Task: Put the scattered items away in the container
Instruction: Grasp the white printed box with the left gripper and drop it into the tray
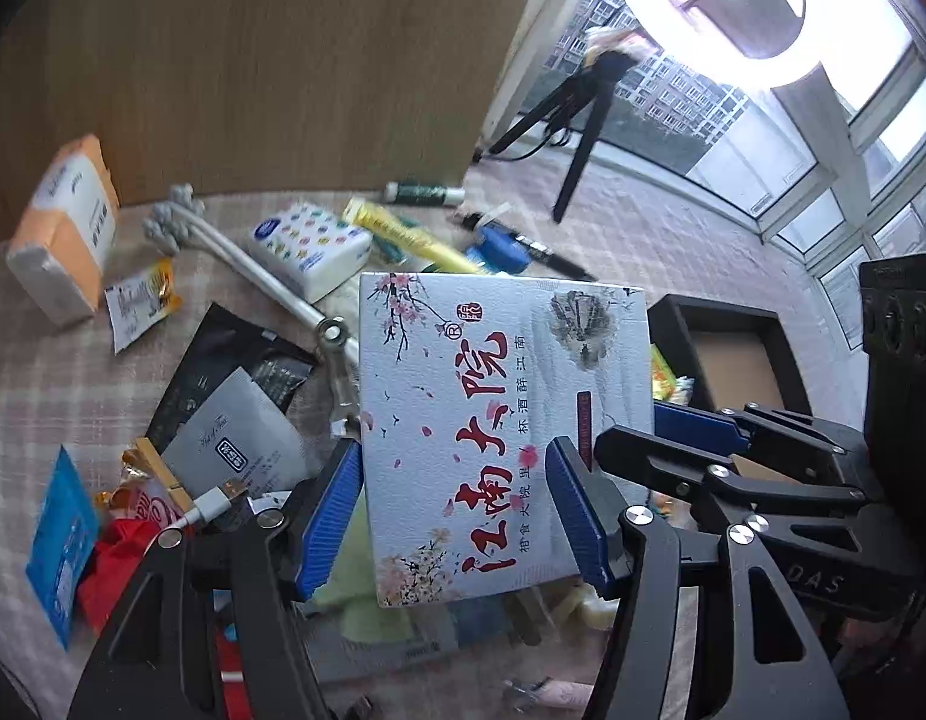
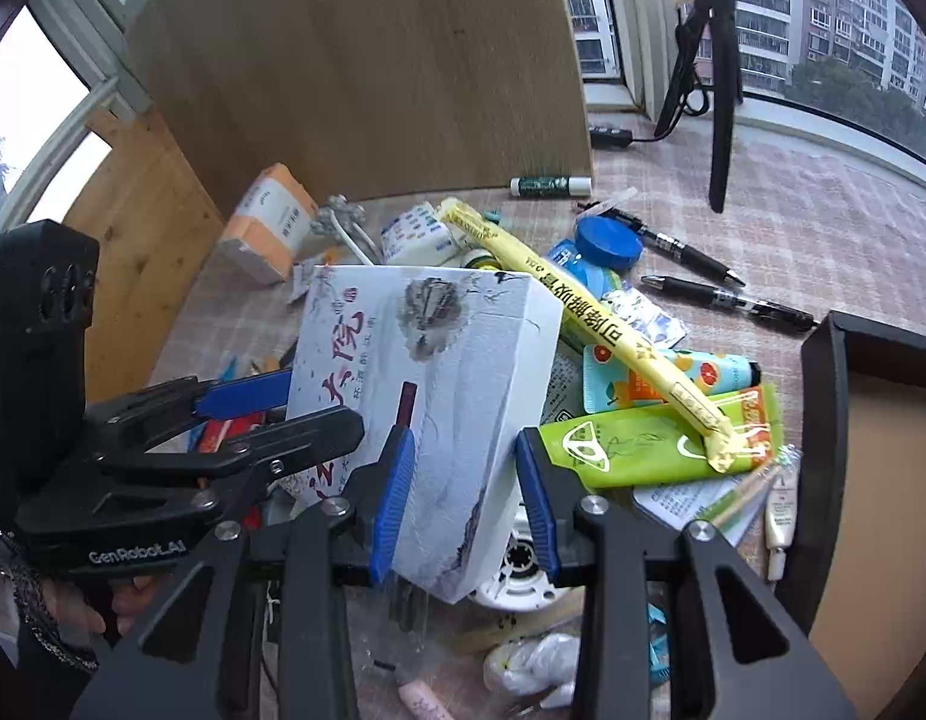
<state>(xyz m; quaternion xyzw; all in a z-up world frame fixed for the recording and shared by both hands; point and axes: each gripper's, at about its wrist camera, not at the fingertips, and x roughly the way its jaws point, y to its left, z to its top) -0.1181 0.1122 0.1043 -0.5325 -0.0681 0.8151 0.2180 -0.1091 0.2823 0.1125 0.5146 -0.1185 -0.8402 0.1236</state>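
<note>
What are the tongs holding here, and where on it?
Both tongs, left and right, clamp the white printed box: left across its face, right across its narrow side.

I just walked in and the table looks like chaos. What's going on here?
A person is tidying clutter into a black container using two handheld grippers. Both grippers are on the same white box printed with red Chinese calligraphy: the left gripper clamps across its wide printed face, and the right gripper holds its narrower side. The box is tilted above the pile, not yet in the container. Pens, a yellow stick packet, tissue packs and tubes lie loose on the checked cloth.
</note>
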